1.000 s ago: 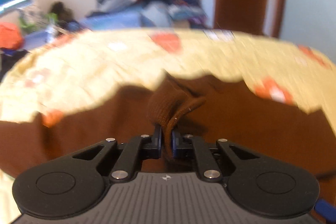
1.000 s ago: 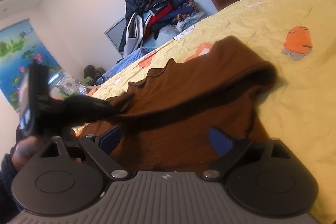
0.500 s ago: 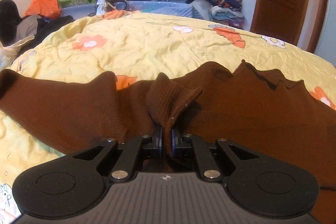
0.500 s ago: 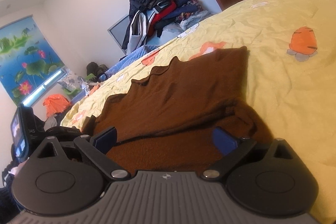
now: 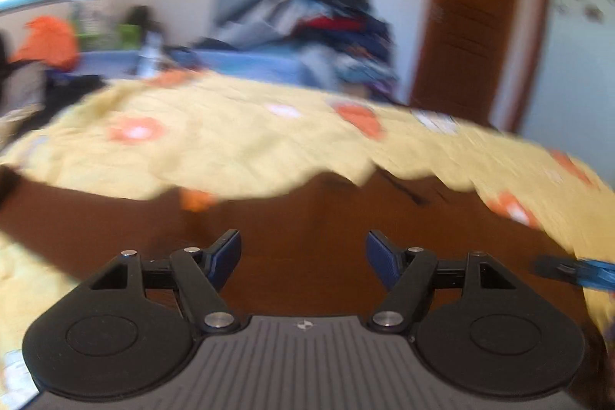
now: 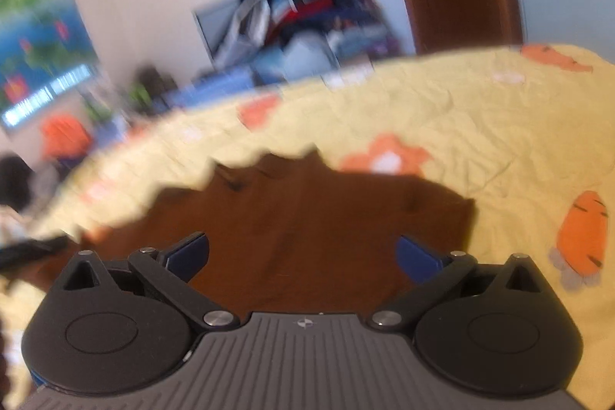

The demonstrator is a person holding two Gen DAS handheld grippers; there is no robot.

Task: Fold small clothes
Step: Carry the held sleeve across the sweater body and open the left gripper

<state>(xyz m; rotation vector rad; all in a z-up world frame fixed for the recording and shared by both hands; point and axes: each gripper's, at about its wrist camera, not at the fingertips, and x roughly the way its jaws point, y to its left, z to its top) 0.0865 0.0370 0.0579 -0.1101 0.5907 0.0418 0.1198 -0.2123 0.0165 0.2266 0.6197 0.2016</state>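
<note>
A brown knit garment [image 5: 307, 214] with a scalloped hem lies flat on the yellow bedspread [image 5: 238, 145]. My left gripper [image 5: 303, 252] hovers over its middle with the jaws opening, nothing between the blue pads. The garment [image 6: 307, 218] also fills the centre of the right wrist view, its right edge ending near an orange flower print. My right gripper [image 6: 303, 252] stands above it with the jaws opening wide and nothing pinched. A blue-tipped finger of the right gripper [image 5: 576, 273] shows at the right edge of the left wrist view. Both views are motion-blurred.
The bedspread [image 6: 480, 125] carries orange flower and carrot prints [image 6: 580, 233]. Behind the bed stands a heap of clothes [image 5: 326, 25] on a blue box, a brown door [image 5: 476, 14] to the right, and an orange bag [image 5: 50, 41] at the left.
My left gripper let go of the bunched brown fold it pinched and its jaws spread apart. The garment now lies flatter. My right gripper rolled and drew back, its jaws a little wider.
</note>
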